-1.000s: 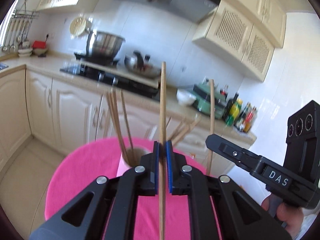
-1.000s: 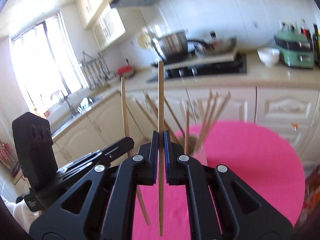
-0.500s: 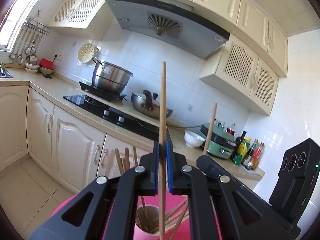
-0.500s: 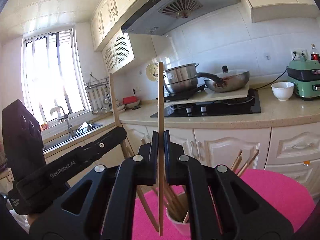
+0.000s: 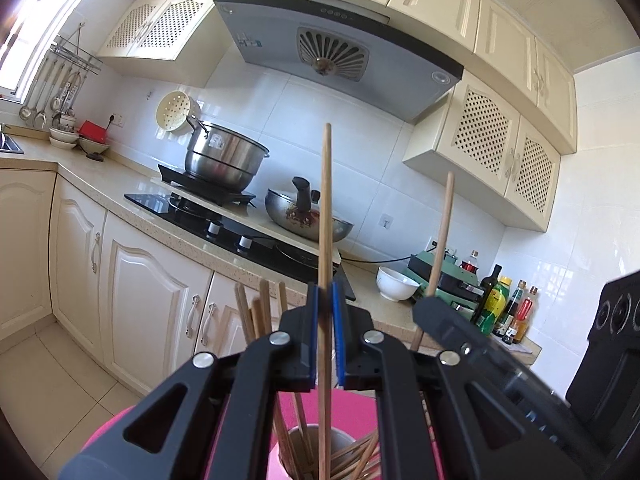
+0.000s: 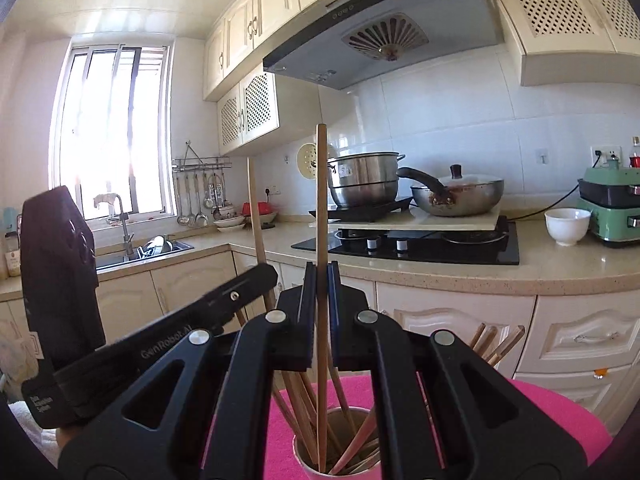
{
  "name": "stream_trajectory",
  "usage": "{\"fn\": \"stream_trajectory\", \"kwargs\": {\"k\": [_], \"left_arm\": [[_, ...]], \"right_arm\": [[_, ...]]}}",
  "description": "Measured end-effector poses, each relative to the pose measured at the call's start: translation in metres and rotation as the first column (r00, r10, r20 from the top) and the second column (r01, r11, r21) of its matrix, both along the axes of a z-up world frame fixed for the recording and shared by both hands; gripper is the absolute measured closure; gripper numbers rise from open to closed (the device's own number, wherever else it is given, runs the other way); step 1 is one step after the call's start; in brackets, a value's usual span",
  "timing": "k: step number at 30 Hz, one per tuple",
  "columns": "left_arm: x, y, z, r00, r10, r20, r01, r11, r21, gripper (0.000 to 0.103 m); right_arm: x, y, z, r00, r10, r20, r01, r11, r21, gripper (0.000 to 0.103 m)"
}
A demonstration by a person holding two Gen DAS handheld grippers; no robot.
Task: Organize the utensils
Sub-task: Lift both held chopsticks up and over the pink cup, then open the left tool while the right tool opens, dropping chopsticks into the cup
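My left gripper is shut on an upright wooden chopstick; its lower end reaches into a pale cup that holds several chopsticks on a pink table. My right gripper is shut on another upright chopstick, its tip inside the same cup on the pink table. The right gripper shows at the right of the left wrist view with its chopstick. The left gripper shows at the left of the right wrist view with its chopstick.
A kitchen counter runs behind the table, with a hob, a steel pot, a wok, a white bowl and a green appliance. Sink at the left. Bottles stand at the counter's right end.
Both grippers have come lower and closer over the cup while keeping hold of their chopsticks. The chopsticks' lower ends now reach into the cup.
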State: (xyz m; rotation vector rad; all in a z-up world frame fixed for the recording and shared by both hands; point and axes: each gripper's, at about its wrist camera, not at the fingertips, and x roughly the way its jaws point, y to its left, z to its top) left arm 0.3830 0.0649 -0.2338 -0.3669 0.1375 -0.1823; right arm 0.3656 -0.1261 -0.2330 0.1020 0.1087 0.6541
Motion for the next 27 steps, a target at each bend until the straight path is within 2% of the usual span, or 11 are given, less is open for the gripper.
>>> {"fn": "stream_trajectory", "kwargs": {"k": [8,17,27], "left_arm": [[-0.005,-0.006,-0.022,0.999,-0.009,-0.038,0.011,0.999,0.045,0.096],[-0.022,-0.023,-0.039,0.997,-0.022,-0.079,0.034,0.988,0.152,0.096],[-0.034,-0.026,-0.052,0.989,-0.031,-0.144,0.052,0.988,0.146,0.096]], "right_arm": [[-0.006,-0.006,-0.001,1.0,0.012,0.022,-0.011,0.999,-0.036,0.097],[-0.011,-0.007,0.001,0.999,0.008,0.031,-0.008,1.0,-0.024,0.097],[-0.017,0.002,-0.002,0.999,0.014,0.038,-0.011,0.998,-0.054,0.097]]}}
